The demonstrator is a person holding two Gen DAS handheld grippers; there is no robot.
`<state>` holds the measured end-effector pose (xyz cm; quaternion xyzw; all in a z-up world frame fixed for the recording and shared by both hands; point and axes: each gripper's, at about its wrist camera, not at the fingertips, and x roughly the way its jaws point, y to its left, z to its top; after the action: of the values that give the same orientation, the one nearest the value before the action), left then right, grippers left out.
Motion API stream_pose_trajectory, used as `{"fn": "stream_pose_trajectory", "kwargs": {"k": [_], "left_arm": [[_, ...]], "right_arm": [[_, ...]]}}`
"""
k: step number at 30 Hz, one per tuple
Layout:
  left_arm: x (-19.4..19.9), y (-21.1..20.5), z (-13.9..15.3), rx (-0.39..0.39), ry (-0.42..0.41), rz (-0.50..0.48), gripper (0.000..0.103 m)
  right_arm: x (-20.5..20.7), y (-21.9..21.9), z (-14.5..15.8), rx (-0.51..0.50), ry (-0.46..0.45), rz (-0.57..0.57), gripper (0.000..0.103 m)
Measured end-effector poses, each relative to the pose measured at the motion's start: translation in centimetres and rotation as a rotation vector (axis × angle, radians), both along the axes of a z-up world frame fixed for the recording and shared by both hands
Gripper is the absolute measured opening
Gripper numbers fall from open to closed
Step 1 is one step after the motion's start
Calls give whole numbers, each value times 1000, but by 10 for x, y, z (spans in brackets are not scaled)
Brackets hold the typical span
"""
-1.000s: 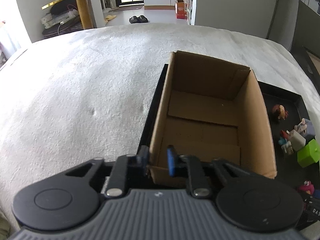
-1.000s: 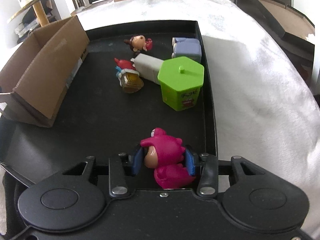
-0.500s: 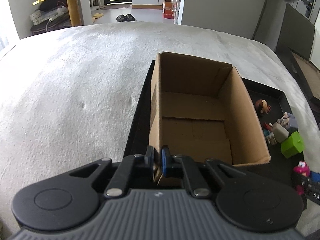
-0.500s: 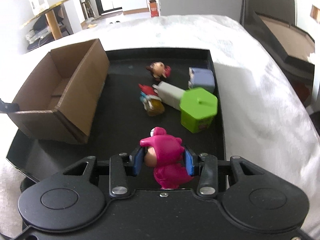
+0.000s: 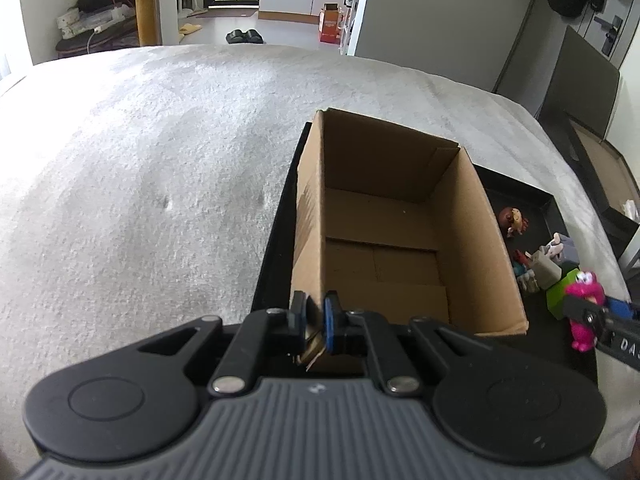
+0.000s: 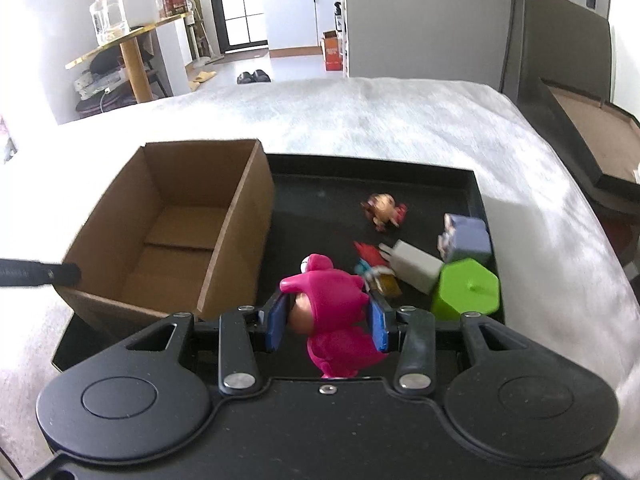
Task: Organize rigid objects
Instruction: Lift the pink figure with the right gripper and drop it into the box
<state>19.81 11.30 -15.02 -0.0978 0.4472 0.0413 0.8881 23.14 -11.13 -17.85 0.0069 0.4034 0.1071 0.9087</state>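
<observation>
On a shallow black rectangular tray (image 6: 476,184) laid over a white fuzzy blanket (image 5: 160,152) sits an open brown cardboard box (image 5: 400,216), at the tray's left side, nothing visible inside. Left gripper (image 5: 314,316) clenched on the box's near-left corner wall, blue pads either side of the cardboard edge. Right gripper (image 6: 327,326) grasps a bright pink plastic figurine (image 6: 332,312), squeezed between its blue pads; figurine is lifted off the tray, just right of the box's near-right corner, not over the opening. From the left wrist view the same pink toy shows at far right, held up in front of the green container. Rest of the toys lie clustered on the tray's right half: lime-green hexagonal lidded container (image 6: 466,290), white rectangular block (image 6: 414,266) touching it, lavender-grey boxy toy (image 6: 466,238) just behind, small red-and-blue figure (image 6: 370,264) lying beside the white block, brown-haired small doll figure (image 6: 384,208) farther back, apart from the others. Gold-topped round side table (image 6: 128,46) with a clear glass jar (image 6: 108,14) stands in the background.
</observation>
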Motion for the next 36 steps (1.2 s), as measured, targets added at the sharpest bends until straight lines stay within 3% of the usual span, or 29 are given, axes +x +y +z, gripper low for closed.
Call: {"fn": "stream_pose_trajectory", "kwargs": {"k": [12, 23, 33, 35, 36], "left_arm": [[-6, 15, -2, -68, -45, -5, 8], [-8, 31, 0, -109, -78, 2, 8], [-5, 40, 2, -112, -85, 29, 8], [-6, 40, 1, -113, -85, 30, 8], [-7, 40, 1, -113, -85, 30, 8]], "right_arm": [[10, 49, 33, 14, -84, 94, 41], [37, 102, 35, 31, -65, 226, 41], [55, 144, 54, -20, -106, 358, 42], [57, 147, 59, -32, -136, 353, 48], [56, 146, 62, -34, -159, 353, 60]]}}
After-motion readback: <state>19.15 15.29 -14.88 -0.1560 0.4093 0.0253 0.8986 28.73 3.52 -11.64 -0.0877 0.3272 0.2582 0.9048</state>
